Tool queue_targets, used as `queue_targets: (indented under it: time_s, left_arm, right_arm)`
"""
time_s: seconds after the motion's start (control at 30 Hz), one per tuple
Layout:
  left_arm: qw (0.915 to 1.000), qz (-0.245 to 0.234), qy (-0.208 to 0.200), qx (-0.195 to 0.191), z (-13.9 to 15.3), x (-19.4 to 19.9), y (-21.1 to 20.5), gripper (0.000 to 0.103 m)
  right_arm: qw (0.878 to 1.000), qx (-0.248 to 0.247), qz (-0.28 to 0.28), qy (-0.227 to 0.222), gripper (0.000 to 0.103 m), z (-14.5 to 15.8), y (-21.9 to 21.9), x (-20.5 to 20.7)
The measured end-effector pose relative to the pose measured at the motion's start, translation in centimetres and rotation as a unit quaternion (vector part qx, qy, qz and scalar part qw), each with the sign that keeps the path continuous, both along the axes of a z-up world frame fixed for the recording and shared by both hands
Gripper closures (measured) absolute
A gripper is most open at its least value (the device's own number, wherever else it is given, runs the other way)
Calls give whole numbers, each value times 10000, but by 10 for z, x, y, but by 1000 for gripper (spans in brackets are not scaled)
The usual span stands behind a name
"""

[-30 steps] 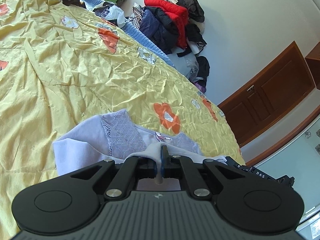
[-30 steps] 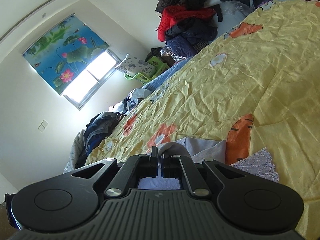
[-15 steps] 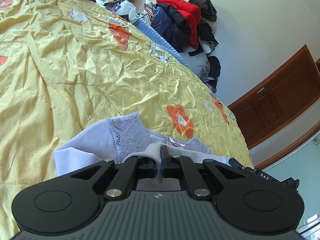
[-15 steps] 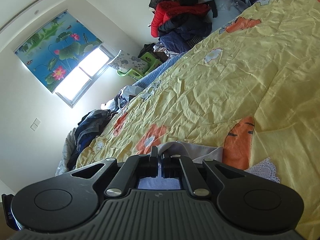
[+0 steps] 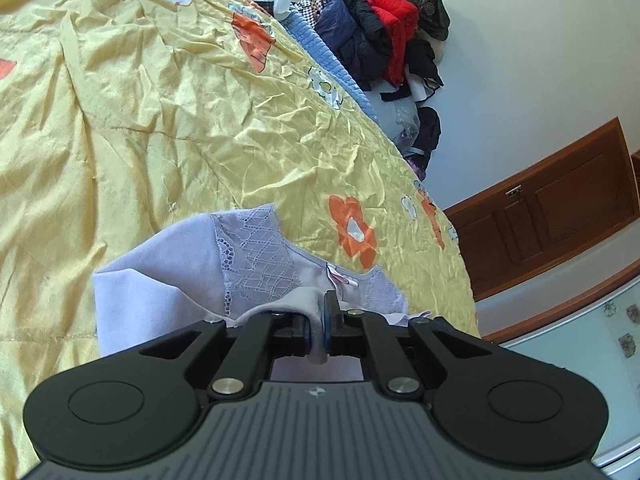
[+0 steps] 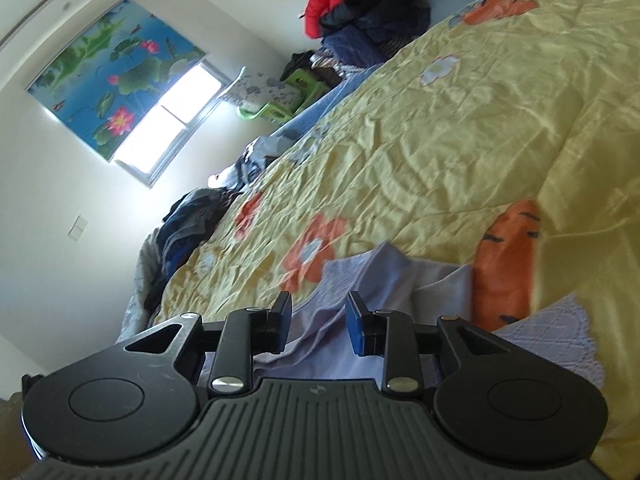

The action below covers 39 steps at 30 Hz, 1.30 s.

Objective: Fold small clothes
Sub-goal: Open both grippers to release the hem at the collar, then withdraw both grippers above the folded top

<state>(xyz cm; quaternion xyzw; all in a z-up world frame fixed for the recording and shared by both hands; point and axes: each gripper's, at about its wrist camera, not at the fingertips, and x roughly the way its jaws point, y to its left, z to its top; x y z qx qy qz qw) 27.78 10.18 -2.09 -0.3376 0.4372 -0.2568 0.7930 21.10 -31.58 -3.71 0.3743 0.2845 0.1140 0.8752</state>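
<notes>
A small pale lilac garment with lace panels (image 5: 248, 256) lies on the yellow flowered bedspread (image 5: 160, 100). My left gripper (image 5: 319, 320) is shut on a pinched fold of the lilac garment, low over the bed. In the right wrist view the same garment (image 6: 400, 280) lies under and ahead of my right gripper (image 6: 318, 312), whose jaws stand apart with nothing held; cloth lies between and below them. A lace edge (image 6: 560, 332) shows at the right.
A pile of dark and red clothes (image 5: 384, 28) sits at the far edge of the bed by the wall. A wooden cabinet (image 5: 552, 216) stands to the right. More clothes (image 6: 188, 228) and a green stool (image 6: 292, 96) lie near the window (image 6: 168, 128).
My right gripper has opened and let go of the garment it was pinching. My left gripper stays shut on the fold and has lowered and tilted slightly.
</notes>
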Motion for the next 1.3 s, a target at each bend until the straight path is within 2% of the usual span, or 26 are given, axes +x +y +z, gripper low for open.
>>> queue_targets:
  time_s: [0.1,0.3,0.33,0.4,0.47,0.53,0.57,0.63,0.7,0.8,0.83,0.9,1.0,1.1,1.17,1.3]
  left_arm:
    - [9992,134,216,-311,-4,6,4,95]
    - [9925,535,624,-909,-17,17,14,93]
    - [9915,589,625,-976,-18,18,15,90]
    - [9914,670,545,-979,-16,17,15,78]
    - [9916,771,447,-939,-11,17,16,52]
    - [9914,877,322,-913,-6,15,17,41]
    - [9917,908,247,-882,-3,14,18,41]
    - [9931,897,92,-747,4,12,19,41]
    - [9946,845,-15,-599,8,8,17,41]
    - [9979,503,-177,-357,13,0,3,41]
    - [9989,357,-210,-218,14,-2,-4,41]
    - [9989,185,-308,294,14,-9,-20,41]
    - [9949,154,-377,925,10,-11,-36,41]
    - [9916,136,-478,1197,6,-17,-39,41]
    - [9880,101,-655,1394,9,-27,-42,41]
    - [9781,-42,-1079,1778,15,-54,-50,41]
  right_arm:
    - [9996,105,257,108,60,0,8,9]
    - [9990,-14,340,283,59,-5,22,26]
    - [9991,12,315,287,59,-7,23,29]
    - [9995,74,223,217,59,-8,22,32]
    - [9999,23,22,96,51,-8,20,34]
    - [9998,-89,-160,-11,48,-7,19,34]
    - [9998,-113,-190,-21,48,-6,18,35]
    - [9999,-106,-35,-64,48,-4,19,31]
    - [9991,-156,366,-161,46,-1,26,27]
    - [9948,-407,927,-132,44,3,42,25]
    - [9933,-523,1028,-95,44,3,48,27]
    - [9918,-773,1019,28,43,4,56,30]
    - [9942,-883,588,172,43,1,53,36]
    - [9961,-866,51,175,43,-2,40,35]
    - [9938,-1091,184,104,42,2,42,30]
    - [9847,-1498,888,74,41,10,58,10]
